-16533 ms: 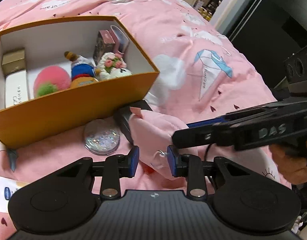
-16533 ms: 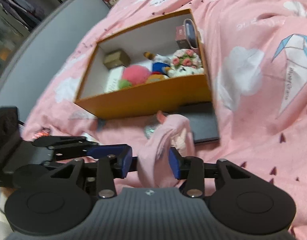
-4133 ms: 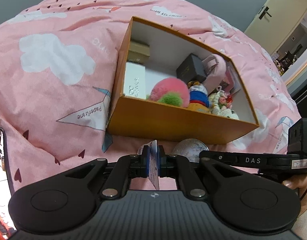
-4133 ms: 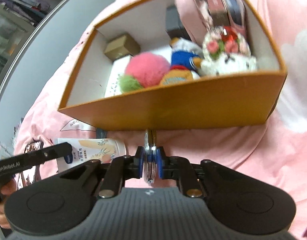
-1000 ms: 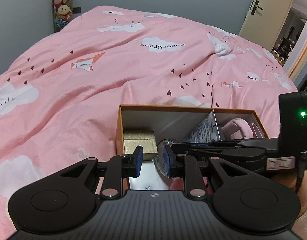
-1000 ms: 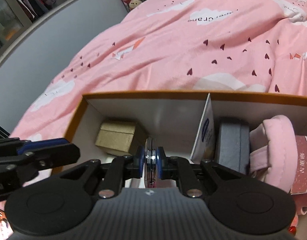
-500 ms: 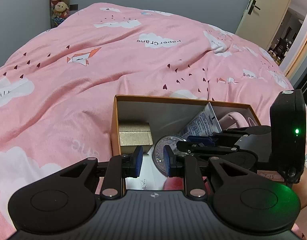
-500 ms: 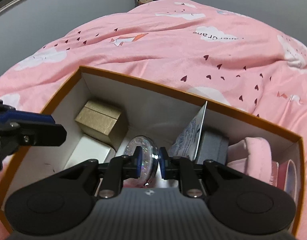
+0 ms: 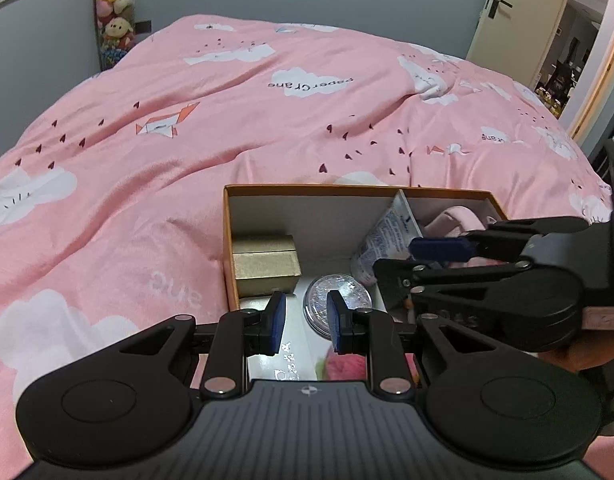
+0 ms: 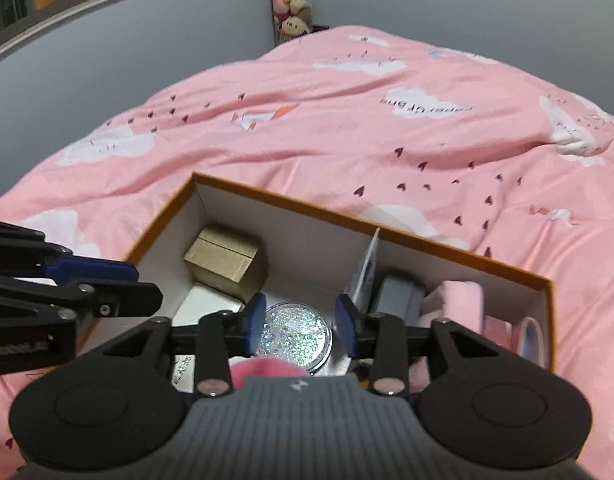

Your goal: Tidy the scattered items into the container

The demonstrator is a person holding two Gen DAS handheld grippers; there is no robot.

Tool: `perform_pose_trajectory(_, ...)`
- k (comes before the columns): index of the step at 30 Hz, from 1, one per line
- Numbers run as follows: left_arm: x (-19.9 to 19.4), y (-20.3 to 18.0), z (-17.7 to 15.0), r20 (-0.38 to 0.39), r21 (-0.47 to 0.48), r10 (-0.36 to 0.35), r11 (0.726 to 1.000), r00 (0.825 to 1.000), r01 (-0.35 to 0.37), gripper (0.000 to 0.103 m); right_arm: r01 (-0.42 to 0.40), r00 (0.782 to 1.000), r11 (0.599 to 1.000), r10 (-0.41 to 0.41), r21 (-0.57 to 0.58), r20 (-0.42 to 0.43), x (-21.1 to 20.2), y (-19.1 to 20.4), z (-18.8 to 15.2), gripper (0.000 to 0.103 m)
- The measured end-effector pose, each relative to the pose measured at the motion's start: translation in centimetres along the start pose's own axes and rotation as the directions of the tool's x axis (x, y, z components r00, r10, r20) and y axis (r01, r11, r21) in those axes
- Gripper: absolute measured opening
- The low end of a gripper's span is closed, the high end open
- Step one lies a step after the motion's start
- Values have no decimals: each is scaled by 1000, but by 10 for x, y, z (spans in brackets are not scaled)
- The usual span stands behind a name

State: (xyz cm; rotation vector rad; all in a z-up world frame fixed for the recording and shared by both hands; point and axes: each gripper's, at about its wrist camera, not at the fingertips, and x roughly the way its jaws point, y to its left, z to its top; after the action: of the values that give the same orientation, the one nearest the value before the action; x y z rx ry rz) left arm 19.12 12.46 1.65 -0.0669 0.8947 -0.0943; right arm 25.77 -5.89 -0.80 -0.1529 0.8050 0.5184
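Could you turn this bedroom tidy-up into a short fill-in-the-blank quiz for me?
1. The glittery round disc lies inside the orange ____.
2. The right gripper has just let it go, so its jaws are ____.
3. The gold box sits in the box's far ____ corner in the right wrist view.
4. The bedspread is coloured ____.

Missing words: box; open; left; pink

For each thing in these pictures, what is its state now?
Box: open, no lid.
Glitter disc: lying flat inside the box.
Gold box: closed.
Tube: leaning on the back wall.
Left hand-held gripper: open, empty.
Right hand-held gripper: jaws just opened, above the disc, not pressing it.
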Motion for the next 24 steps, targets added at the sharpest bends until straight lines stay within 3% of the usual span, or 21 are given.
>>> perform_pose_trajectory(7, -32, -22, -7, 67, 42, 46, 998, 997, -49, 39, 3, 997, 999, -7, 49, 76, -54, -3, -15, 62)
perform_pose_trajectory(9, -41, -28, -12, 90, 40, 52, 998, 995, -56, 51, 8, 995, 998, -13, 56, 97, -70, -3, -23, 70)
perform_pose_trajectory(18, -55, -61, -45, 129, 45, 128, 990, 983, -135, 60, 38, 989, 990, -57, 139, 136, -106, -3, -70, 82)
perform_pose_trajectory(24, -47, -66, -66, 131, 6, 163, 986, 978, -165, 65, 109, 976, 980, -137, 164, 171, -110, -2, -98, 89)
